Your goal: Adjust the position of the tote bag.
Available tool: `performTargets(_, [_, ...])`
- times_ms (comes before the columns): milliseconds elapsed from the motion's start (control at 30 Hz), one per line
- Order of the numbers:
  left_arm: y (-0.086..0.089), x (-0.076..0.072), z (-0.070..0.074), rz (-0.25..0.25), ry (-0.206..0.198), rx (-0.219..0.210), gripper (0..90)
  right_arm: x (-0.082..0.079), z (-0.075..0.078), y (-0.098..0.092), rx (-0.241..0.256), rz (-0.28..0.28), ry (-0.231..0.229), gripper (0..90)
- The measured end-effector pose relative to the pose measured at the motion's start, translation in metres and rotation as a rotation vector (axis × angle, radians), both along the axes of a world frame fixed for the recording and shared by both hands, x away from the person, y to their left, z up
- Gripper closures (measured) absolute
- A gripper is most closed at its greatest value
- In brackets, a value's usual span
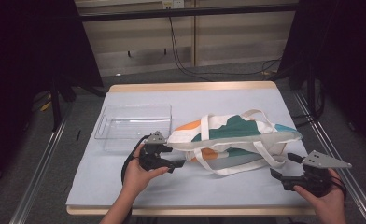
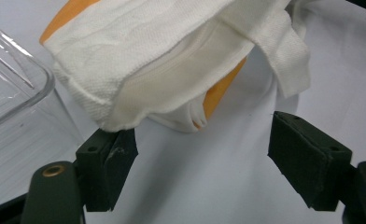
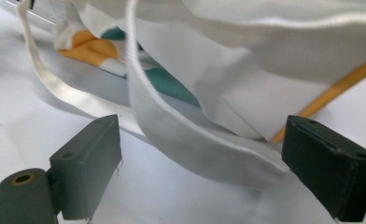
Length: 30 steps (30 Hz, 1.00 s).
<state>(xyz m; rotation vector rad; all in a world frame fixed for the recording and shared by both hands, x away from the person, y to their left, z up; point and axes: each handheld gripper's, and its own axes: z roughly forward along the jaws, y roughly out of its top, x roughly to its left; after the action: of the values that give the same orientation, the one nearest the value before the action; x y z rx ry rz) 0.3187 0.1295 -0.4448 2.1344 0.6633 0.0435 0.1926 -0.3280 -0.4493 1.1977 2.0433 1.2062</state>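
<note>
High view: left gripper (image 1: 177, 164) spreads wide at the tote bag (image 1: 232, 135)'s left corner; right gripper (image 1: 284, 167), also wide, sits near the bag's right handle (image 3: 190, 140).

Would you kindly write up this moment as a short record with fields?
surface: table under a pale sheet
main thing: tote bag, white with orange and green patches, lying on its side
beside it: clear plastic tray, left of the bag
left gripper: open, at the bag's corner
right gripper: open, around a white handle strap
</note>
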Motion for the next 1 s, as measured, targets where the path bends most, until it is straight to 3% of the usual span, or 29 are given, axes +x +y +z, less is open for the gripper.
performTargets(333, [0.013, -0.003, 0.007, 0.018, 0.002, 0.027, 23.6, 0.006, 0.026, 0.01, -0.002, 0.033, -0.027, 15.8])
performTargets(467, [0.014, -0.004, 0.009, 0.016, 0.002, 0.016, 23.6, 0.011, 0.035, 0.014, 0.012, 0.048, -0.037, 17.2])
performTargets(667, [0.012, -0.005, 0.009, 0.015, 0.005, 0.019, 23.6, 0.02, 0.047, 0.028, 0.005, 0.105, -0.06, 20.4])
performTargets(1000, [0.013, -0.005, 0.008, 0.011, 0.01, 0.021, 23.6, 0.041, 0.043, 0.048, -0.021, 0.162, -0.037, 21.7])
